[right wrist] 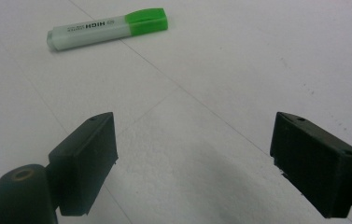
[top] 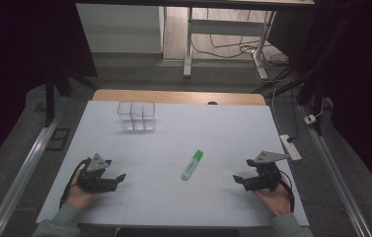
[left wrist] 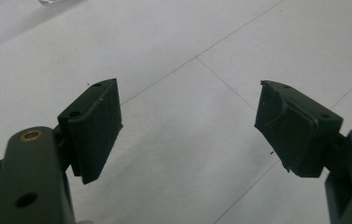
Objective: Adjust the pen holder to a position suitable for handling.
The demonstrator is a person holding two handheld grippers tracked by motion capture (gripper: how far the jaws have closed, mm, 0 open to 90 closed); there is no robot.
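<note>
A highlighter [top: 192, 165] with a pale body and a green cap lies flat near the middle of the white table [top: 213, 128]; the right gripper view has the highlighter [right wrist: 108, 29] ahead at upper left. My left gripper [top: 120, 177] rests low at the front left, held in a hand, open with nothing between its fingers [left wrist: 94, 126]. Over at the front right my right gripper [top: 236, 177] points toward the highlighter from a short way off, its jaws also open and empty, fingers [right wrist: 85, 161] spread wide.
A clear plastic box [top: 136, 116] with compartments stands at the back left of the table. A power strip [top: 291, 146] and cables lie off the table's right edge. Desk legs and wires stand on the floor beyond the table.
</note>
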